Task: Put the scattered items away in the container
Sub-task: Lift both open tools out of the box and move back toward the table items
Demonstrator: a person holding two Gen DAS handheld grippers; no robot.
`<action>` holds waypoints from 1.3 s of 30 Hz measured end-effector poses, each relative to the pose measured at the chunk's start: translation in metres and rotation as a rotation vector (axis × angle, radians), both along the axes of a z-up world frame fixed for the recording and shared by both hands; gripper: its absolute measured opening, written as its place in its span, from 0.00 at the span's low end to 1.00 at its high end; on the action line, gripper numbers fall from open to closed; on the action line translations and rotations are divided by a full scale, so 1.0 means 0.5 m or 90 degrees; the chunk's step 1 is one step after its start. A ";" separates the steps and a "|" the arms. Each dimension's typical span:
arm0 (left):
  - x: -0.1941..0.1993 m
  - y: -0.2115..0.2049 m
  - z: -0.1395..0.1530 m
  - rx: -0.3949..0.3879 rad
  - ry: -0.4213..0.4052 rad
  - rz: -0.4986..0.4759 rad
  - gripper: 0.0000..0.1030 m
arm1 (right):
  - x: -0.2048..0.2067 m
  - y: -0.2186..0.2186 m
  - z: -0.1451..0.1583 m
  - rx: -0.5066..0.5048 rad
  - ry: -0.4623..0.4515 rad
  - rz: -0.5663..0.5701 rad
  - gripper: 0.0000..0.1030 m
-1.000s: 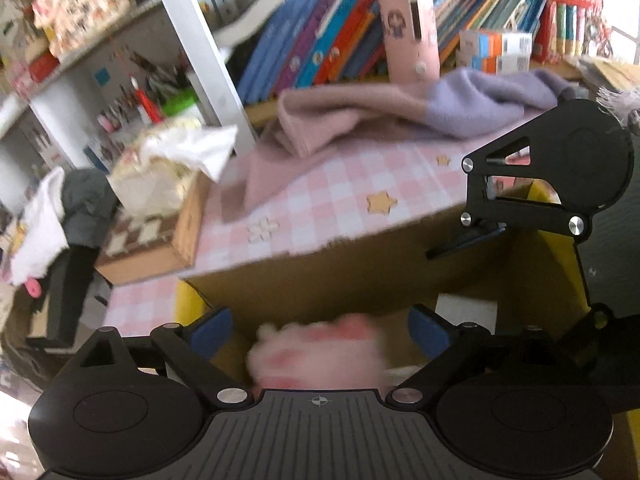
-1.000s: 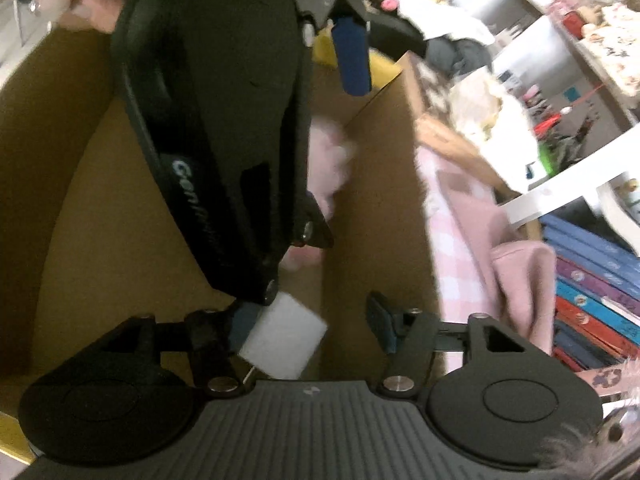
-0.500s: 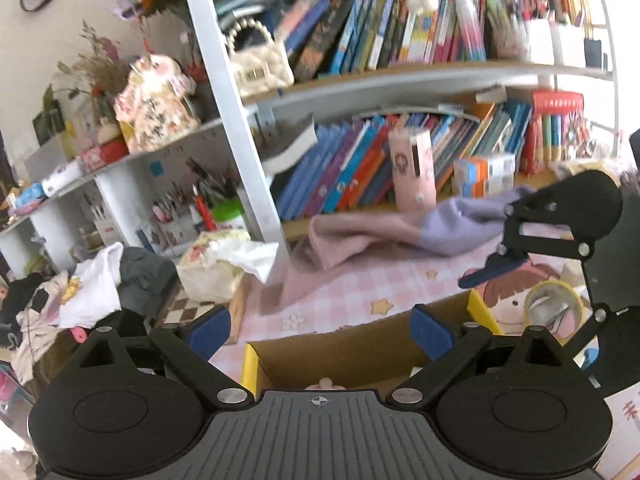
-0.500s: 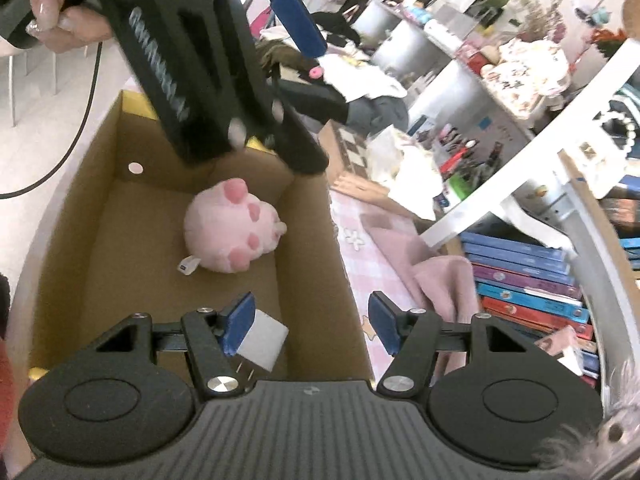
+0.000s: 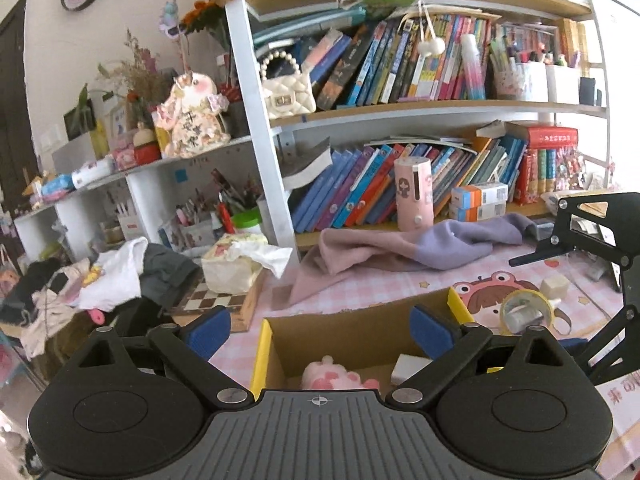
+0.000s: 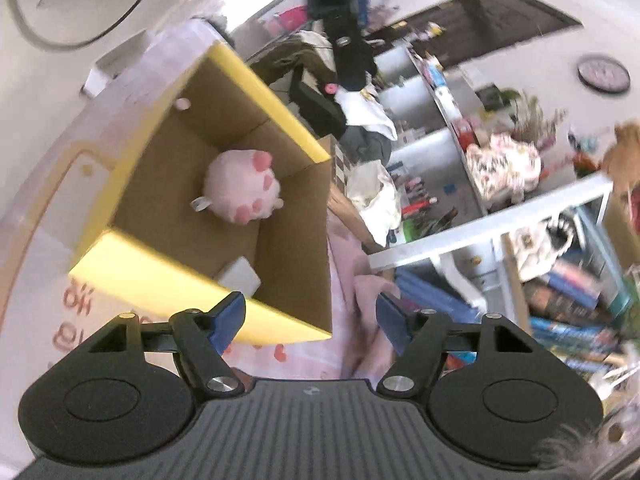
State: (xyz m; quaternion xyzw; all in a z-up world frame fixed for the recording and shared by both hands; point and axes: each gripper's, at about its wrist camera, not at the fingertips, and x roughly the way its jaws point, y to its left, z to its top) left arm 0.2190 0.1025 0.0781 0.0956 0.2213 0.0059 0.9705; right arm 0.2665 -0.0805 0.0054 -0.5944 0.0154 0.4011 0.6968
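The cardboard box (image 6: 224,184), yellow-edged and open-topped, sits on the pink patterned table cover (image 5: 360,292); its walls look light and thin, likely to flex or slide if knocked. Inside rest a pink plush paw (image 6: 244,184), soft and light, and a small white block (image 6: 239,276) in the near corner. Still outside, on the cover, lie a roll of tape (image 5: 526,311) and just beyond it a small pale cube (image 5: 555,286). The roll appears rigid and light; it is best taken across its rim. The cube looks small enough to slip and wants a centred pinch. The left gripper (image 5: 320,330) stands wide and empty. The right gripper (image 6: 310,316), jaws just opening, holds nothing.
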 end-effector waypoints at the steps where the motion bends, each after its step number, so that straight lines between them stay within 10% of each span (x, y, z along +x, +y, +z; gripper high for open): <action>1: -0.015 0.001 0.004 0.003 -0.005 -0.001 0.95 | -0.010 -0.001 0.004 0.002 0.002 0.001 0.68; 9: -0.136 0.030 0.030 -0.022 -0.020 0.006 0.95 | -0.101 0.010 0.059 0.054 0.063 -0.035 0.72; 24: -0.260 0.009 0.020 -0.093 0.038 -0.046 0.97 | -0.175 -0.046 0.153 0.438 0.531 -0.522 0.82; 34: -0.316 -0.049 -0.035 -0.196 0.022 -0.032 0.99 | -0.313 -0.098 0.109 0.562 0.429 -0.610 0.87; 39: -0.331 -0.100 -0.056 -0.136 0.028 -0.020 0.99 | -0.362 -0.111 0.098 0.631 0.361 -0.633 0.88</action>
